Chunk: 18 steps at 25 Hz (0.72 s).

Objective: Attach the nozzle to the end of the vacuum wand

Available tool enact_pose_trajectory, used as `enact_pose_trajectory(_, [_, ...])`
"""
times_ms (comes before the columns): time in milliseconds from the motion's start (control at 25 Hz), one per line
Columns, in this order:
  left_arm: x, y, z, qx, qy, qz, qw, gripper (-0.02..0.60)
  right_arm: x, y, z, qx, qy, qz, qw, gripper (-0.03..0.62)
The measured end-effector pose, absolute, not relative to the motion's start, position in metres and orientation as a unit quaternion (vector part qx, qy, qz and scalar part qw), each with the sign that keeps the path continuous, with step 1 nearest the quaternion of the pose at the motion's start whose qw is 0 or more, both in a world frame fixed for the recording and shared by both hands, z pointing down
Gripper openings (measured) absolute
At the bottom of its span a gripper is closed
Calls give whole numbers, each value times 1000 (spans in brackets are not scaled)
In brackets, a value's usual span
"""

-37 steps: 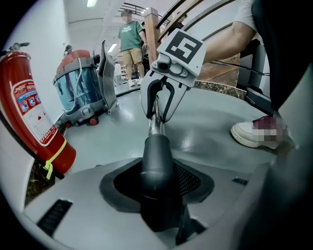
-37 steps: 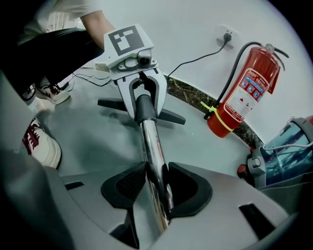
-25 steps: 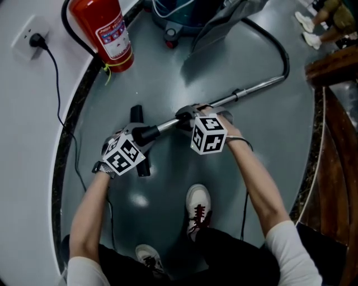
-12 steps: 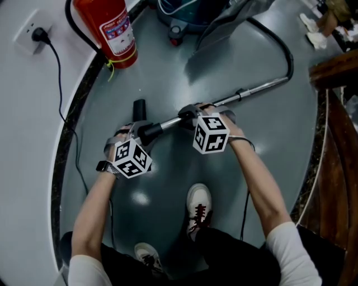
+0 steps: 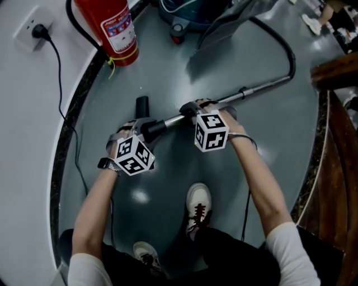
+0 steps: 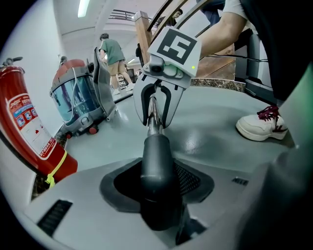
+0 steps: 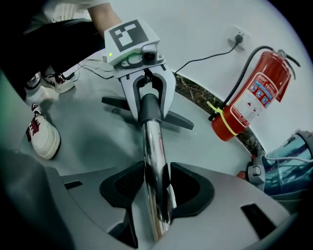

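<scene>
The black nozzle (image 5: 142,106) hangs on the near end of the chrome vacuum wand (image 5: 251,89), just above the floor. My left gripper (image 5: 148,129) is shut on the nozzle's thick black neck (image 6: 156,161), which fills its jaws. Beyond the neck the wand (image 6: 153,114) runs up to my right gripper (image 6: 157,105). In the right gripper view the wand (image 7: 154,156) lies between the pads of my right gripper (image 7: 155,190), whose jaws are opening while still touching it. Past it the nozzle's flat head (image 7: 176,118) spreads behind my left gripper (image 7: 149,105).
A red fire extinguisher (image 5: 109,25) stands by the curved wall at the upper left. The vacuum canister (image 5: 190,11) sits at the top, joined to the wand by a black hose (image 5: 285,50). A plugged cord (image 5: 59,78) runs along the wall. A wooden railing (image 5: 335,72) is at the right. My shoes (image 5: 198,204) are below.
My left gripper has rolled about the nozzle neck, so its marker cube shows a different face. Both hands stay where they were on the wand and nozzle.
</scene>
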<state>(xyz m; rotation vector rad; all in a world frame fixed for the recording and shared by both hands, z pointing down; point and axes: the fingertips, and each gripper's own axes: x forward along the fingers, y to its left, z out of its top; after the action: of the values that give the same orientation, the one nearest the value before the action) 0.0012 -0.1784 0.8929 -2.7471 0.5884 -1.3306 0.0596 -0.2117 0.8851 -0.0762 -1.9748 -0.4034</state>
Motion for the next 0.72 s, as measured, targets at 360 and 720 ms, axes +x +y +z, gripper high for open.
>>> enact_pose_trajectory(360, [4,-173,900,-882,184,-434,-5,176,64,-208,894,-61,-809,-185,555,166])
enact_pose_trajectory(720, [6,-175,901,-889,201,-405,-80,176,62,-211,890,-38,-821,-176,541,166])
